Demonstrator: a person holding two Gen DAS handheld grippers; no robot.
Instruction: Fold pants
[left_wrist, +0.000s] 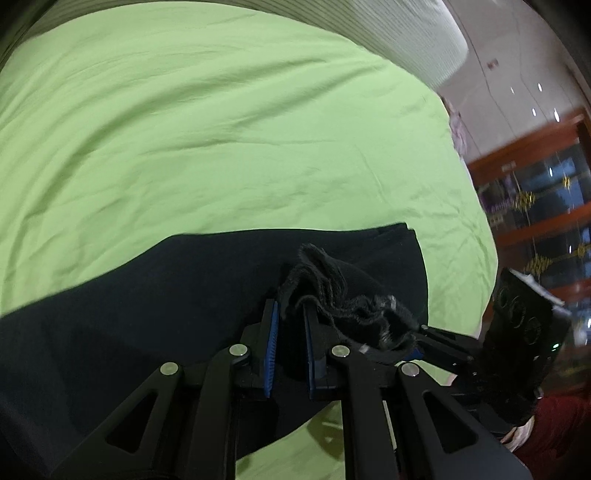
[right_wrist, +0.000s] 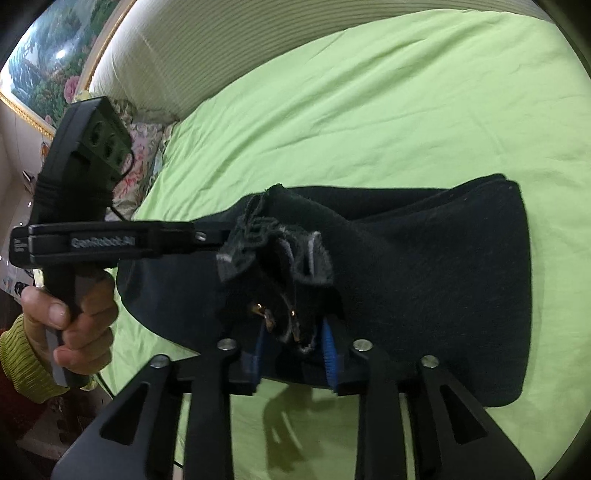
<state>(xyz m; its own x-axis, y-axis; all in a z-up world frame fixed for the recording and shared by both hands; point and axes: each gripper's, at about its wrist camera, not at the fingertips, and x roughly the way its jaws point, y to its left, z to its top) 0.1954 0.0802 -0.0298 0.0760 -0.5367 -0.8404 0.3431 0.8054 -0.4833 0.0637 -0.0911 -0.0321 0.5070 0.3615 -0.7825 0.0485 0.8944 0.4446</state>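
Pants (right_wrist: 424, 258) are being folded on the bed (right_wrist: 369, 110): bunched hem is being pinched by the left gripper (left_wrist: 290, 325), while the half-opened right gripper (right_wrist: 291, 354) is straddling it; lowering and release seem next.

I note even, bright indoor light on the green sheet (left_wrist: 221, 129). Both views bow strongly with dark vignetted corners. The black pants (right_wrist: 424, 266) lose detail. A shadow falls below the right claw (right_wrist: 291, 354). Left-view edges smear.

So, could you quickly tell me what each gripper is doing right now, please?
Left gripper: closed on a bunched edge of the black pants.
Right gripper: jaws parted, pants fabric between them; a firm grip cannot be told.
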